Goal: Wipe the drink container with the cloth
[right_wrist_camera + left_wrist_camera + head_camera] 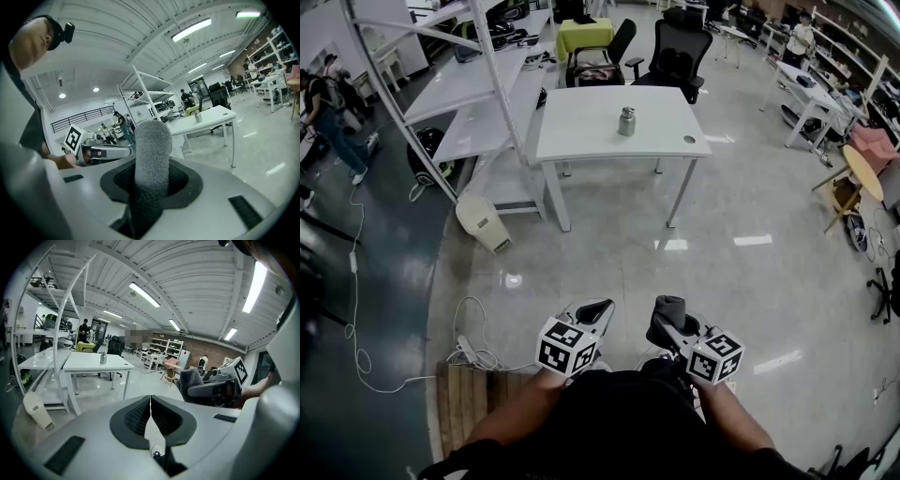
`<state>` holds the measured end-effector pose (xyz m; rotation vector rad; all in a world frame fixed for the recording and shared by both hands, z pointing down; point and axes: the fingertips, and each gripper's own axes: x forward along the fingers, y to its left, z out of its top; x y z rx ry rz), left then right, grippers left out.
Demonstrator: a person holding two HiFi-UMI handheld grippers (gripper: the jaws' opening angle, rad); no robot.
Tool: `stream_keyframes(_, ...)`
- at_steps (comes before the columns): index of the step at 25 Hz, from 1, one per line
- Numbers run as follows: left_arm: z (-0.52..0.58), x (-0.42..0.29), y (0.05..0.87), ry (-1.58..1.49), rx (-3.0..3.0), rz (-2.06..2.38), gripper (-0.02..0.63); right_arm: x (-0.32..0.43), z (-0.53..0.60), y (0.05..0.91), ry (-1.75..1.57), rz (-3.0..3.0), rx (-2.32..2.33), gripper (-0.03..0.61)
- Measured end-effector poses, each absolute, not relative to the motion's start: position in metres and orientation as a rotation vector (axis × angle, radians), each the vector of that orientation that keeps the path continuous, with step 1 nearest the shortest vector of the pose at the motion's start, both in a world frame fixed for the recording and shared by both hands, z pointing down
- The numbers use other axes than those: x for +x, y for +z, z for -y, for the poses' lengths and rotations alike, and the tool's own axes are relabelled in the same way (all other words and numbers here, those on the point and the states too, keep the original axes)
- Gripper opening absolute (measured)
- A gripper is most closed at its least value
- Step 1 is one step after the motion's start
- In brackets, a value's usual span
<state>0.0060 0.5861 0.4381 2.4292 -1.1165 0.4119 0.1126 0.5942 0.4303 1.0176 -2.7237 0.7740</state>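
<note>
A small metal drink container (pixel 626 121) stands alone on a white table (pixel 581 131), far ahead of me across the floor; it also shows as a small flask (pixel 103 357) in the left gripper view and the same flask (pixel 198 117) in the right gripper view. My left gripper (pixel 598 310) is shut, its jaws together with nothing between them. My right gripper (pixel 667 314) is shut on a folded grey cloth (pixel 152 154), which sticks up out of the jaws. Both grippers are held close to my body, side by side.
A white metal rack (pixel 459 84) stands left of the table, with a beige device (pixel 483 223) leaning at its foot. Black office chairs (pixel 675 56) sit behind the table. Cables (pixel 356 281) trail on the floor at left. People stand at the far left (pixel 328 112).
</note>
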Motion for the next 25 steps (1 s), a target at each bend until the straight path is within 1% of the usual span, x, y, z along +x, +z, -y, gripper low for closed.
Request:
stream_keyframes(14, -0.596, -0.009, 0.440, 0.379, 2.426, 1.112, 0.017, 0.102, -0.603, 0.429, 0.782, 2.723, 1.022, 0.114)
stream_keyframes(25, -0.573, -0.020, 0.441, 0.396, 2.407, 1.151, 0.017, 0.101, -0.563, 0.434, 0.857, 2.725, 1.023, 0.112)
